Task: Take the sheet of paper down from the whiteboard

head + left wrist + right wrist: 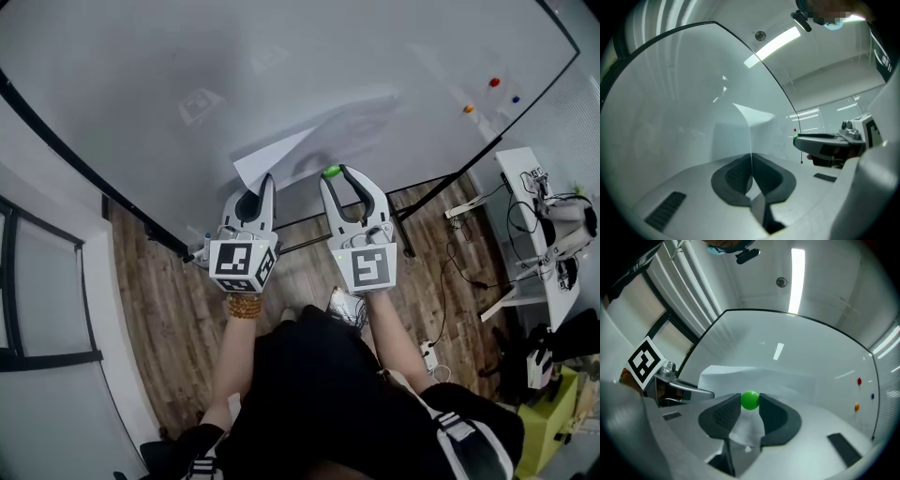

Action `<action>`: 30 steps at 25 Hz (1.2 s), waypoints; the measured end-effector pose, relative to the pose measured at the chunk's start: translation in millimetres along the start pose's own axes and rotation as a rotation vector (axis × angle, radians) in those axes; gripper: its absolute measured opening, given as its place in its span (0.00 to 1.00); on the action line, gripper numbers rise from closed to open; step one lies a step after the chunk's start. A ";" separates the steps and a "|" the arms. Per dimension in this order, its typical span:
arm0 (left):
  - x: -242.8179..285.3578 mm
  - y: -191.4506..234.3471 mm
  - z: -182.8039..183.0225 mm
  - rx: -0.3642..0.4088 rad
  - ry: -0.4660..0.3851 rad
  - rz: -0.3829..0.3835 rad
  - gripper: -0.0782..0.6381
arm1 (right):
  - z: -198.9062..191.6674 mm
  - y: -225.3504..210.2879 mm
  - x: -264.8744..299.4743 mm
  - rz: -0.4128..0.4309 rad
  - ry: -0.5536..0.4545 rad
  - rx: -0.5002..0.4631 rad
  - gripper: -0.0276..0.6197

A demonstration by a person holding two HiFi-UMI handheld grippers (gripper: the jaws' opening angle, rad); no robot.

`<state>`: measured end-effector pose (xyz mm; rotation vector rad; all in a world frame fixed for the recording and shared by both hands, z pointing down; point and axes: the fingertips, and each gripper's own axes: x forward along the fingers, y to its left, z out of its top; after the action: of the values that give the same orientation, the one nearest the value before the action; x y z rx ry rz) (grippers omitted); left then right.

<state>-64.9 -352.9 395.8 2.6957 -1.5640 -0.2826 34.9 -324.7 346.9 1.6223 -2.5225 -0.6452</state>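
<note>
Paper [272,155] is pinched along its lower edge by the left gripper [267,180]. That gripper is fully closed, and in the left gripper view the pads [736,176] meet right on the sheet [754,117], which runs up from them nearly edge-on. The sheet sits in front of the lower middle of the whiteboard [187,75] and throws a soft shadow on it to the right. Honestly can't tell if the far edge still touches the board or has already lifted off; the head view is too washed out there.

The right gripper [336,172] is just beside the left one, both pointing at the board. It's clamped on a small green magnet [331,172], a round ball sitting between the tips. The right gripper view shows it best: the magnet [750,400] is wedged between the two dark pads [723,416], so the jaws stand only as far apart as the ball is wide, with the paper [740,376] spread out behind it. The left gripper [679,390] pokes in from the left side of that view.

Other stuff: red [494,82], blue [515,98] and orange [468,109] magnets are stuck well off toward the board's right edge. Below the board is a wood floor [169,319], and over on the right a white tabletop [518,169] with cables on it.
</note>
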 end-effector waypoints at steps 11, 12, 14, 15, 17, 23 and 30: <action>-36.4 -16.8 6.2 -0.038 -0.011 0.043 0.12 | 10.6 1.4 -28.2 0.008 -0.026 0.030 0.23; -38.2 -19.5 7.6 -0.043 -0.010 0.049 0.12 | 11.8 0.2 -31.6 0.013 -0.029 0.039 0.23; -42.2 -28.2 9.2 -0.063 -0.005 0.061 0.12 | 15.0 -4.7 -41.0 0.021 -0.041 0.051 0.23; -45.8 -33.0 8.4 -0.078 0.001 0.069 0.12 | 15.5 -6.0 -46.6 0.028 -0.041 0.056 0.23; -55.9 -41.4 4.6 -0.111 0.017 0.090 0.12 | 14.8 -5.6 -58.5 0.047 -0.030 0.074 0.23; -84.8 -74.2 -3.0 -0.165 0.053 0.148 0.12 | 14.8 -7.0 -94.6 0.097 -0.025 0.130 0.23; -105.2 -91.6 -2.8 -0.224 0.064 0.154 0.12 | 20.4 3.6 -116.0 0.130 -0.027 0.156 0.23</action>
<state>-36.6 -216.5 405.1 2.3799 -1.6049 -0.3412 77.0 -214.7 348.5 1.4856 -2.7317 -0.4707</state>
